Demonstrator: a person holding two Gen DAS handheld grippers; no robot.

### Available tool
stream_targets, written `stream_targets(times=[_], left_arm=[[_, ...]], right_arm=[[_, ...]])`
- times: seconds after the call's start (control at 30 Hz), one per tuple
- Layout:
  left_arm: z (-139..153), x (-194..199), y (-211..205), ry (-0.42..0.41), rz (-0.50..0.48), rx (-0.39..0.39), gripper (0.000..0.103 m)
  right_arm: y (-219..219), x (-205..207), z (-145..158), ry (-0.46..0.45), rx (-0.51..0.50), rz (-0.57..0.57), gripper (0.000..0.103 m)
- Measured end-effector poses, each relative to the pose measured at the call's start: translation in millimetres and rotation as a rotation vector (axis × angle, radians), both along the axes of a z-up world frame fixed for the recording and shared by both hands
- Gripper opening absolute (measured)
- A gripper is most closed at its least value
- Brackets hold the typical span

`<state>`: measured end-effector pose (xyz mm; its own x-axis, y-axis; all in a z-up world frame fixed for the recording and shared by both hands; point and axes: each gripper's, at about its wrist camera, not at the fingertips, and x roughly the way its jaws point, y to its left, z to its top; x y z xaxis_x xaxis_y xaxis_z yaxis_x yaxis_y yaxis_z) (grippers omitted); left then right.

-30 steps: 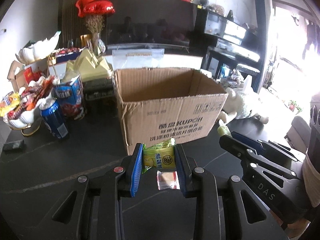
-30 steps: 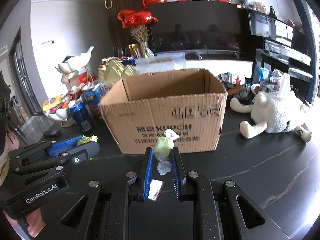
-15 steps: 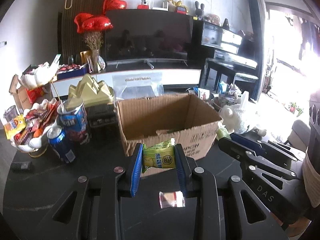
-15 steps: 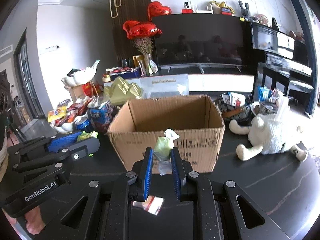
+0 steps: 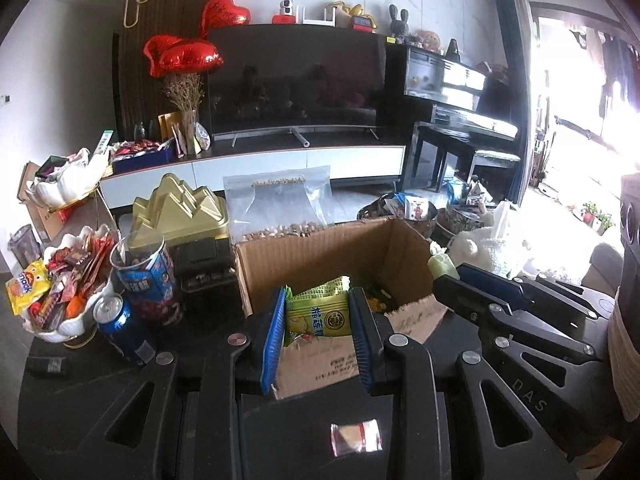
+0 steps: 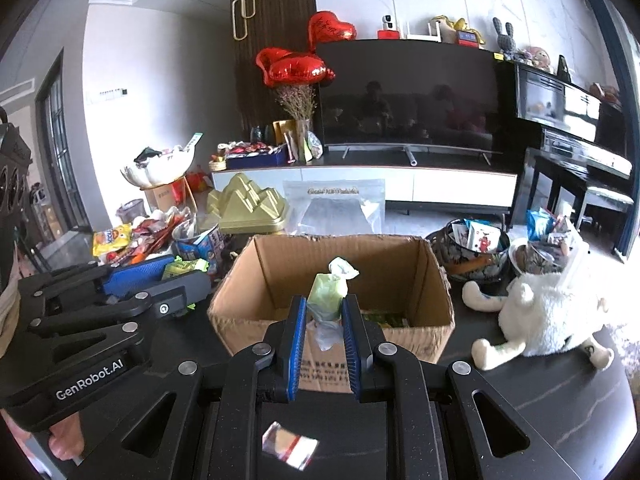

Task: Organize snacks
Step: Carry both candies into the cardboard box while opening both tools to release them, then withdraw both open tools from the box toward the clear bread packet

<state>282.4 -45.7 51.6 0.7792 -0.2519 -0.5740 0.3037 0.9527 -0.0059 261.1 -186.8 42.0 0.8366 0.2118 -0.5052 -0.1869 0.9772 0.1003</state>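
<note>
Left wrist: left gripper (image 5: 318, 322) pinching green snack packet (image 5: 320, 314), right gripper (image 6: 324, 320) pinching pale wrapped candy (image 6: 326, 294), both above cardboard box (image 6: 436, 300).

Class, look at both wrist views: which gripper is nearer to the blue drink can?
Left. The left gripper holds a yellow-green snack packet just right of the blue drink can; the right gripper is beyond it, farther right.

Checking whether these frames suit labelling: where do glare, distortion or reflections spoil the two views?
Left wrist view: daylight from the window blows out the right edge, washing out the plush toy; fisheye bends the walls. Right wrist view: evenly lit and sharp on the cardboard box; the TV screen mirrors the room, and the corners vignette black.
</note>
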Motion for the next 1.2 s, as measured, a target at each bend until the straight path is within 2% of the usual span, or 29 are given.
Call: stream_targets(times=[0.43, 0.5, 0.57, 0.6, 0.63, 0.67, 0.7, 0.73, 1.2], left_arm=[[-20.9, 62.8, -6.4, 0.063, 0.010, 0.012, 0.032], [-23.3, 70.5, -7.4, 0.065, 0.018, 0.017, 0.034], [-25.9, 76.1, -9.1, 0.071, 0.016, 0.027, 0.041], [-27.5, 78.7, -9.6, 0.075, 0.015, 0.035, 0.042], [-28.8, 79.9, -10.3, 0.079, 0.012, 0.041, 0.046], [-29.5, 80.0, -10.2, 0.078, 0.016, 0.044, 0.052], [-29.5, 79.1, -9.4, 0.076, 0.026, 0.045, 0.055], [-28.9, 77.6, -8.6, 0.073, 0.033, 0.044, 0.060], [-16.6, 14.8, 2.9, 0.035, 0.042, 0.036, 0.063]], right_arm=[[-4.6, 57.3, -17.3, 0.035, -0.023, 0.009, 0.019], [-6.6, 66.7, -20.4, 0.047, -0.019, 0.010, 0.019], [-9.3, 74.9, -23.3, 0.059, -0.008, 0.009, 0.019], [-10.2, 77.6, -24.6, 0.065, -0.004, 0.006, 0.021], [-11.8, 80.1, -25.9, 0.075, 0.000, 0.000, 0.031], [-13.6, 80.7, -26.8, 0.081, 0.006, -0.014, 0.041], [-15.5, 79.3, -27.2, 0.074, 0.009, -0.033, 0.058], [-16.2, 77.6, -27.3, 0.065, 0.005, -0.048, 0.059], [-18.7, 19.7, -17.6, 0.020, -0.025, -0.085, 0.059]])
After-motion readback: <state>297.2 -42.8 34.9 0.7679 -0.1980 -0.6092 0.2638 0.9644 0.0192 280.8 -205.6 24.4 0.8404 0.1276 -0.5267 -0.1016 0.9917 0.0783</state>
